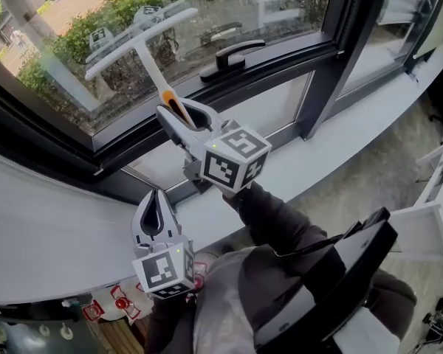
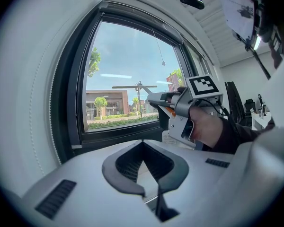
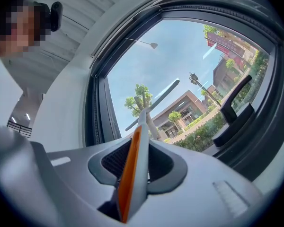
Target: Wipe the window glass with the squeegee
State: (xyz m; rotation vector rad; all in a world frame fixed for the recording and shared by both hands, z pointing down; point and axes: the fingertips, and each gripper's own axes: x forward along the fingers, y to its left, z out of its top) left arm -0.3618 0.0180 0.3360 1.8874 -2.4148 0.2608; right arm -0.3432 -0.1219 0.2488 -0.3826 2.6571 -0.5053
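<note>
Left tongs, closest to the head camera at 6 o'clock, are clenched on nothing and hang over the white sill, well apart from the work. Right tongs are clamped on the orange-and-white handle of the squeegee. From the tongs the shaft runs out at 11 o'clock to the T-shaped blade. The blade lies against, or just off, the window glass; contact cannot be confirmed.

Handling, as judged: the tool looks light, with a stiff plastic shaft and probably a soft wiping edge. The handle is smooth and narrow, so it may twist in the tongs under side load. The hold sits low on the handle, which gives a long lever, so light and even pressure is advised.

Clearances: the black frame rail bounds the pane at 6 o'clock of the blade. The window handle sits near the blade's right end, at 4 o'clock, and is the main obstruction. Open glass lies from 9 to 12 o'clock.
</note>
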